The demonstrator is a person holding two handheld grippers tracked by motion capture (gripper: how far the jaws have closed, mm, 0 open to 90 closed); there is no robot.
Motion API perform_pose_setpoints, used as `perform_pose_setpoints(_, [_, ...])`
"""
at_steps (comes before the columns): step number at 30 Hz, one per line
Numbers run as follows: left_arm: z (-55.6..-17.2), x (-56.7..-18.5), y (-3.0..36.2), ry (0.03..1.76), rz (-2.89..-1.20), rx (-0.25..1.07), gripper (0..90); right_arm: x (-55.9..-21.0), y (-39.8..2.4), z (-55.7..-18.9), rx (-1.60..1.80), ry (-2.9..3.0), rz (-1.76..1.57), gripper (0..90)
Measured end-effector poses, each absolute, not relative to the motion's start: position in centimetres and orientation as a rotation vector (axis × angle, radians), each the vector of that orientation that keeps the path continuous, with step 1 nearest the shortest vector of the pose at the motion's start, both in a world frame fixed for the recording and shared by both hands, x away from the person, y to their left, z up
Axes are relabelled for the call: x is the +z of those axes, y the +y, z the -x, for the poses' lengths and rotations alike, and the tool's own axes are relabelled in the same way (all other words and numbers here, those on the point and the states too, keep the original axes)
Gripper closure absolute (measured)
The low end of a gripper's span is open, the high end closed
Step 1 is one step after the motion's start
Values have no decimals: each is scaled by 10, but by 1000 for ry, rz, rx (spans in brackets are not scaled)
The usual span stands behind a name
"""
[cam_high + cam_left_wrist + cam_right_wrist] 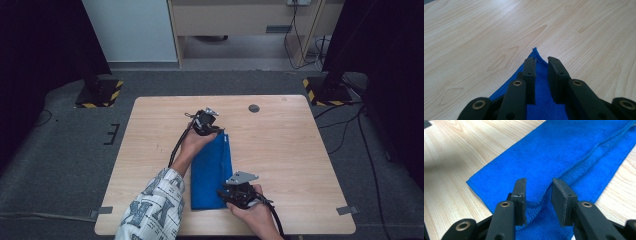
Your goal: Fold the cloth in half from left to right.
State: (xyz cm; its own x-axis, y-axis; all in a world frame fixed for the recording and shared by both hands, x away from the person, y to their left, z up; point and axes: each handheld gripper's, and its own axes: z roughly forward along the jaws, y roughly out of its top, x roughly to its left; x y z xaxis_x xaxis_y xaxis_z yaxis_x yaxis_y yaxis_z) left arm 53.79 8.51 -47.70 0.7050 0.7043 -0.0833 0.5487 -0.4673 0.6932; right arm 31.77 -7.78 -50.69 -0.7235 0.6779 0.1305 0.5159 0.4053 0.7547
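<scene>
A folded blue cloth (212, 170) lies lengthwise on the wooden table (280, 145), from near the middle toward the front edge. My left gripper (219, 131) stands over its far corner. In the left gripper view that gripper (541, 60) is open, the cloth (541, 102) lies flat under the gap, and its pointed corner reaches just past the tips. My right gripper (223, 195) is at the cloth's near right edge. In the right gripper view it (539, 181) is open with a raised fold of the cloth (564, 150) between the jaws.
A dark round grommet (254, 108) sits in the table's far part. Grey tape marks (347, 210) are at the front corners. Stand bases with yellow-black stripes (100, 92) rest on the floor beyond the table, with cables (350, 125) at the right.
</scene>
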Motion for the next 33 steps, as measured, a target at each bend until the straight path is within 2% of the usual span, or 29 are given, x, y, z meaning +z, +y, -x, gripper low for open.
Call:
perform_pose_setpoints(21, [-512,-456,119,905,-2159,342,749,-507,-98,-315,1189,2453,-1113,635])
perform_pose_setpoints(33, [-505,-457,132,903,-2150,359,663,-502,-107,-313,1165,2448,-1129,608])
